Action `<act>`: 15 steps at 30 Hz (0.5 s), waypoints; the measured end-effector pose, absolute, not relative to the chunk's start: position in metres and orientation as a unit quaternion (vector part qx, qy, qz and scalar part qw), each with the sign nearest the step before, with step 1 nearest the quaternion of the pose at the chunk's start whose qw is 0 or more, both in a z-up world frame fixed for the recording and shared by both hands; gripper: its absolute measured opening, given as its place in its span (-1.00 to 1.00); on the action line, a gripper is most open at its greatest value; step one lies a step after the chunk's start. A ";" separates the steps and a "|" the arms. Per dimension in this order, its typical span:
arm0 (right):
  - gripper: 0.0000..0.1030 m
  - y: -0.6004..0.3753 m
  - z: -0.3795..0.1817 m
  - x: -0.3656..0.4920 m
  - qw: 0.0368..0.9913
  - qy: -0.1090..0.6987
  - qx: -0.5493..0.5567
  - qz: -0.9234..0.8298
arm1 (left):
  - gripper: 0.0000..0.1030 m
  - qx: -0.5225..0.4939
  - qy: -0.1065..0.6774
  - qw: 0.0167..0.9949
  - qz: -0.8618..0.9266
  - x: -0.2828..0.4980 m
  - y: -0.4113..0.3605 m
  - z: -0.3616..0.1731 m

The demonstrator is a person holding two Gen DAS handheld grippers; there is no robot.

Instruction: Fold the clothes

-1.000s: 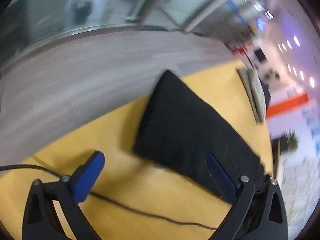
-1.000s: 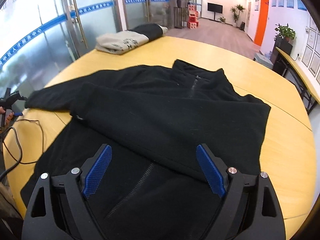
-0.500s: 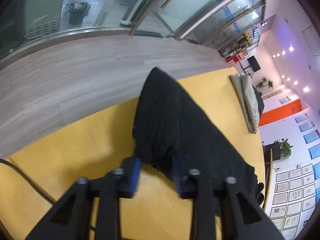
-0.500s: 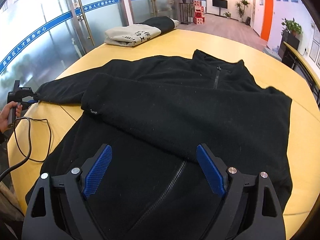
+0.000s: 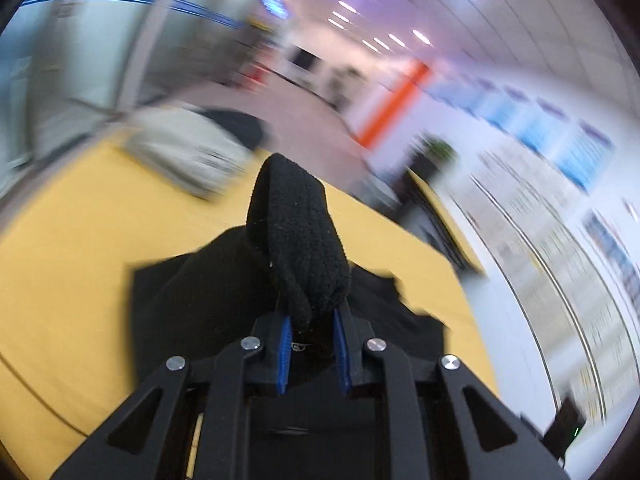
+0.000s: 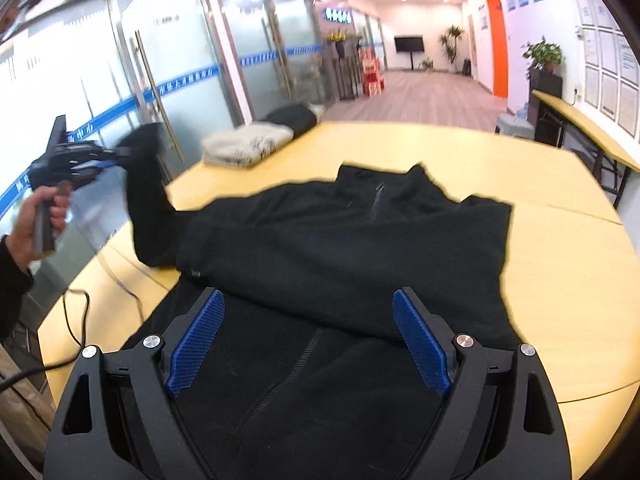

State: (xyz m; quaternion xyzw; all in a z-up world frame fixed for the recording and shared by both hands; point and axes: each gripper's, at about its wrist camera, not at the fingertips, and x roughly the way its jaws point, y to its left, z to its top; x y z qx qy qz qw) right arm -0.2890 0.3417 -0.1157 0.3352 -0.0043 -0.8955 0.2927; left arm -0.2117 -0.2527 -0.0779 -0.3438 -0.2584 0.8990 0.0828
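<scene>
— So, what's underneath it all?

— One round yellow table (image 6: 560, 240) in a bright hall: glass doors (image 6: 224, 60) with a blue stripe, wood floor, an orange wall panel (image 6: 496, 36), a dark screen (image 6: 409, 44) at the far end, plants. A second yellow desk (image 6: 580, 120) stands by the right wall.

— And the garment?

— A black fleece (image 6: 340, 248) lies spread on the table, collar away from the right gripper, one sleeve folded across its chest. A folded pile (image 6: 248, 146) of beige and black clothes sits at the far edge.

— The grippers?

— The right gripper (image 6: 308, 340) hovers over the hem, blue pads (image 6: 196, 344) spread wide, nothing between them. The left gripper (image 5: 310, 344) is pinched narrow on the sleeve cuff (image 5: 298, 236), which stands up above its fingers.

— What differs between views?

— The right view shows the hand (image 6: 40, 216) gripping the left tool, the sleeve lifted clear of the table, and a thin cable (image 6: 80, 320). The left view is badly blurred, but shows the cuff's ribbed knit close up.
</scene>
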 end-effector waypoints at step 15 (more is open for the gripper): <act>0.70 0.452 -0.126 -0.270 0.245 -0.083 0.305 -0.916 | -0.64 -0.452 -0.142 0.228 0.851 -0.240 0.064 -0.165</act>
